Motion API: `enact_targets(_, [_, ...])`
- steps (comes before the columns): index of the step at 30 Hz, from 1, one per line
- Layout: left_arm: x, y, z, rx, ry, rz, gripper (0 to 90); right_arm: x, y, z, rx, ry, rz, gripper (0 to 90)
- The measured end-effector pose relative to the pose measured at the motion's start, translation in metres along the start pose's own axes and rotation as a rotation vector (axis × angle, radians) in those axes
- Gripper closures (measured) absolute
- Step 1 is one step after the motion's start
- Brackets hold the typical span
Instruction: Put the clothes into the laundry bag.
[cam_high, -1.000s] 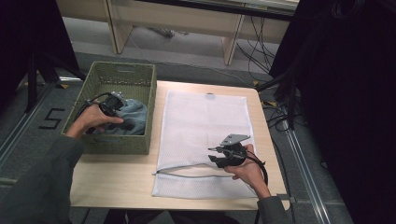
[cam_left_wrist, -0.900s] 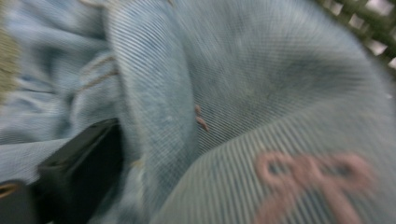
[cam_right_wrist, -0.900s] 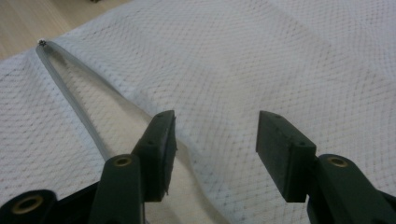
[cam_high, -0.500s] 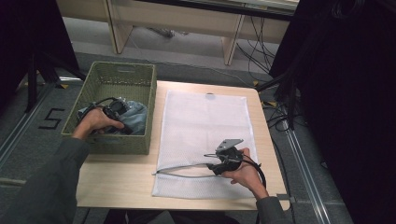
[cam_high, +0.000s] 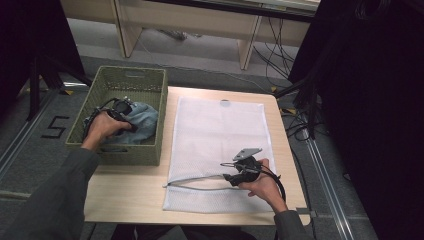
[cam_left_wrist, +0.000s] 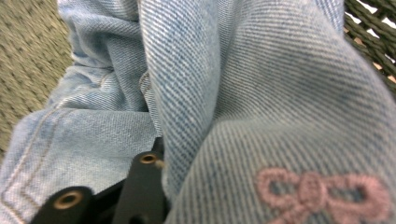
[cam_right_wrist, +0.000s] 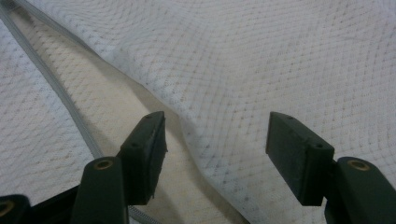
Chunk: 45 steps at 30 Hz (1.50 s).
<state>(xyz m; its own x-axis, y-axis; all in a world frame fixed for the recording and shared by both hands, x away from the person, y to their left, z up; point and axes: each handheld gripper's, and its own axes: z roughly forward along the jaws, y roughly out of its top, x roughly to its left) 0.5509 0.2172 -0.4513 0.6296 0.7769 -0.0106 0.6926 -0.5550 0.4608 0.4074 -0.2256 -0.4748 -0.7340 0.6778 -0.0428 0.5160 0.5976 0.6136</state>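
Inside the green woven basket (cam_high: 150, 90), a crumpled light-blue denim garment (cam_high: 142, 122) is pinched by the left gripper (cam_high: 120, 111). Over on the wooden table (cam_high: 130, 190), the white mesh laundry bag (cam_high: 220, 130) is straddled at its unzipped edge by the right gripper (cam_right_wrist: 212, 140), jaws kept spread.

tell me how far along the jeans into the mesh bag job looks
Done: the white mesh laundry bag lies flat on the table with its zipper open near the front edge. In hand: the left tongs are in the green basket with denim garment folds pressed around them; the right tongs are open at the bag's opening. Left: lifting the denim out, putting it in the bag, closing the zipper.
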Motion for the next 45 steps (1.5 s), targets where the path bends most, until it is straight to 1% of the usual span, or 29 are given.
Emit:
enact_targets(2, [-0.001, -0.001, 0.001, 0.015, -0.016, 0.000, 46.3, 0.000, 0.000, 0.000, -0.001, 0.003, 0.010, 38.8])
enact_targets(3, [-0.001, -0.001, 0.001, 0.015, -0.016, 0.000, 41.6, -0.001, 0.001, -0.002, 0.021, 0.010, 0.006, 38.8])
enact_targets(5, [-0.001, -0.002, 0.003, 0.024, -0.022, -0.021, 31.2, -0.001, 0.001, -0.003, 0.019, 0.009, 0.008, 38.7])
enact_targets(7, [-0.002, -0.003, 0.006, 0.031, -0.038, -0.010, 23.8, -0.001, 0.001, -0.003, 0.021, 0.011, 0.014, 38.7])
enact_targets(9, [-0.006, -0.002, 0.010, 0.045, -0.045, 0.032, 20.0, -0.001, 0.000, -0.002, 0.019, 0.009, 0.010, 38.6])
enact_targets(10, [-0.010, -0.001, 0.012, 0.061, -0.043, 0.064, 13.8, -0.001, 0.000, -0.003, 0.021, 0.010, 0.015, 38.3])
enact_targets(11, [-0.010, -0.001, 0.012, 0.061, -0.043, 0.064, 13.3, -0.001, 0.000, -0.003, 0.021, 0.010, 0.015, 38.3])
enact_targets(12, [-0.010, -0.001, 0.015, 0.090, -0.044, 0.096, 11.6, -0.002, 0.001, -0.003, 0.020, 0.011, 0.017, 37.5])
enact_targets(15, [-0.011, -0.002, 0.018, 0.097, -0.039, 0.101, 9.2, -0.001, 0.000, 0.000, 0.002, 0.006, 0.012, 36.4])
enact_targets(17, [-0.010, -0.005, 0.021, 0.093, -0.029, 0.110, 15.5, 0.000, -0.001, 0.002, 0.010, 0.009, -0.006, 35.7])
enact_targets(18, [-0.010, -0.006, 0.022, 0.069, -0.033, 0.083, 17.9, 0.001, -0.002, 0.004, 0.004, 0.007, -0.001, 35.7])
enact_targets(20, [-0.008, -0.007, 0.021, 0.070, -0.033, 0.097, 26.3, 0.001, -0.002, 0.004, 0.024, 0.008, -0.002, 35.8])
enact_targets(21, [-0.008, -0.008, 0.021, 0.051, -0.038, 0.072, 26.3, 0.002, -0.002, 0.006, 0.025, 0.014, 0.005, 35.9])
enact_targets(23, [-0.008, -0.008, 0.019, 0.063, -0.038, 0.086, 33.8, 0.002, -0.002, 0.009, 0.050, 0.013, 0.000, 37.6])
enact_targets(24, [-0.010, -0.008, 0.019, 0.049, -0.037, 0.067, 36.2, 0.002, -0.002, 0.012, 0.046, 0.006, -0.001, 39.4])
enact_targets(25, [-0.009, -0.007, 0.018, 0.064, -0.034, 0.088, 38.1, 0.001, -0.002, 0.013, 0.055, 0.004, -0.017, 42.8])
enact_targets(26, [-0.010, -0.007, 0.018, 0.046, -0.031, 0.069, 41.4, 0.001, -0.001, 0.016, 0.073, 0.003, -0.045, 53.4])
enact_targets(28, [-0.010, -0.007, 0.015, 0.042, -0.032, 0.065, 45.4, 0.000, 0.000, 0.020, 0.080, 0.006, -0.072, 65.8])
enact_targets(29, [-0.010, -0.007, 0.015, 0.042, -0.032, 0.065, 47.8, 0.000, 0.000, 0.020, 0.080, 0.006, -0.072, 65.8])
enact_targets(30, [-0.009, -0.007, 0.013, 0.034, -0.030, 0.062, 50.3, -0.001, 0.000, 0.023, 0.069, 0.008, -0.071, 77.3])
enact_targets(31, [-0.009, -0.007, 0.013, 0.034, -0.030, 0.062, 52.3, -0.001, 0.000, 0.023, 0.069, 0.008, -0.071, 77.3])
enact_targets(32, [-0.008, -0.007, 0.012, 0.022, -0.028, 0.067, 52.3, -0.001, 0.001, 0.021, 0.098, 0.007, -0.081, 81.0])
enact_targets(33, [-0.008, -0.007, 0.011, 0.025, -0.027, 0.074, 53.5, -0.002, 0.002, 0.021, 0.089, -0.002, -0.087, 84.8])
enact_targets(34, [-0.008, -0.007, 0.008, 0.011, -0.011, 0.074, 55.9, 0.000, 0.002, 0.022, 0.052, -0.010, -0.068, 88.3])
enact_targets(37, [-0.008, -0.006, 0.003, -0.020, 0.000, 0.064, 66.5, -0.001, 0.005, 0.015, 0.024, -0.032, -0.058, 89.2])
enact_targets(39, [-0.006, -0.006, -0.004, -0.045, -0.003, 0.043, 68.9, -0.001, 0.007, 0.013, 0.016, -0.038, -0.067, 89.3])
enact_targets(43, [-0.003, -0.006, -0.016, -0.080, 0.007, 0.037, 71.6, 0.000, 0.015, 0.001, -0.034, -0.053, -0.057, 89.6])
enact_targets(44, [-0.003, -0.006, -0.022, -0.091, 0.011, 0.051, 71.7, -0.003, 0.018, -0.004, -0.076, -0.066, -0.080, 89.6])
enact_targets(45, [-0.003, -0.006, -0.025, -0.103, 0.018, 0.065, 71.9, -0.002, 0.020, -0.006, -0.086, -0.072, -0.065, 89.6])
